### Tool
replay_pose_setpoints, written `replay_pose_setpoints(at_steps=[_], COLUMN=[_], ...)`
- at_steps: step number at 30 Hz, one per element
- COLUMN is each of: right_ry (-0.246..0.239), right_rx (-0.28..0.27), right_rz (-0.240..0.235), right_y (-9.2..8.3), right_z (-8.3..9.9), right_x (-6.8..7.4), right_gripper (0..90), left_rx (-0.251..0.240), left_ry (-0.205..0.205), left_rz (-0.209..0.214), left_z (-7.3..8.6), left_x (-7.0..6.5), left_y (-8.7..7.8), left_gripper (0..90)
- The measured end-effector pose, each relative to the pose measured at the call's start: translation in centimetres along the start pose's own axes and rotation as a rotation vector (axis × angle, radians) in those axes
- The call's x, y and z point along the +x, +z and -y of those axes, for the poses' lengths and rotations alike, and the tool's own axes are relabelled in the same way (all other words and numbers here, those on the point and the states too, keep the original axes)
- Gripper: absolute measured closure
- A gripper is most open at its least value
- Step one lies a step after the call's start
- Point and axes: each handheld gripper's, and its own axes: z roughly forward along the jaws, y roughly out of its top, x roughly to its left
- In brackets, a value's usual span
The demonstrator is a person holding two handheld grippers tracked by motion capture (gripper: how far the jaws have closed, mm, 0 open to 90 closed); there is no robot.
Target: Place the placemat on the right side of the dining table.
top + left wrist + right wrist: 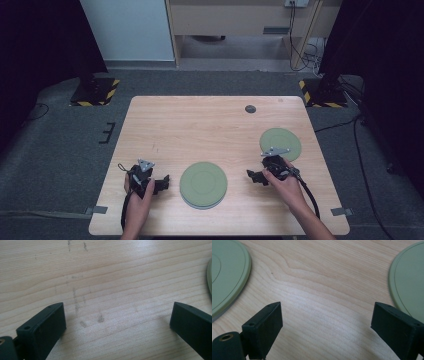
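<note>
Two pale green round plates lie on the wooden table [200, 125]. The larger plate [203, 184] sits near the front middle, and it looks like a stack of plates. The smaller plate [280, 144] lies to the right and farther back. My left gripper [165, 183] rests low on the table just left of the larger plate, open, with bare wood between its jaws [117, 322]. My right gripper [251, 176] stands open between the two plates, nothing in it. In the right gripper view the larger plate [227, 275] is at the left edge and the smaller plate [409, 282] at the right.
A small dark round disc [250, 108] lies near the table's far edge. Tape tabs [98, 210] mark the front corners. Black stands with yellow-striped bases [95, 92] flank the table on grey carpet. A thin edge of a green plate [209, 277] borders the left gripper view.
</note>
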Motion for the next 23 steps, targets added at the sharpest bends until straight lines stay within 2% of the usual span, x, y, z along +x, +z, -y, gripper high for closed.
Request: replay_pose_setpoints(at_steps=[8,12,14,18,20,23], right_ry=[0.010,-0.018,-0.023,-0.042,-0.058,-0.039], right_rx=[0.001,0.001,-0.009,-0.045,-0.034,-0.023], right_rz=[0.023,0.078,0.090,0.071,0.055,0.067], right_y=[1.8,2.8,3.0,3.2,3.1,3.1], right_z=[-0.6,-0.7,-0.7,-0.4,-0.2,-0.2], right_x=[0.6,1.0,1.1,1.4,1.5,1.6], right_gripper=[10.3,9.1,8.2,7.4,2.6,0.4], left_rx=[0.000,0.001,0.002,0.001,0.001,0.002], left_ry=[0.000,0.002,0.002,0.002,0.002,0.003], left_rz=[0.000,0.002,0.003,0.003,0.003,0.003], left_z=[0.0,0.0,0.0,0.0,0.0,0.0], left_x=[0.0,0.0,0.0,0.0,0.0,0.0], left_y=[0.0,0.0,0.0,0.0,0.0,0.0], left_gripper=[0.0,0.0,0.0,0.0,0.0,0.0])
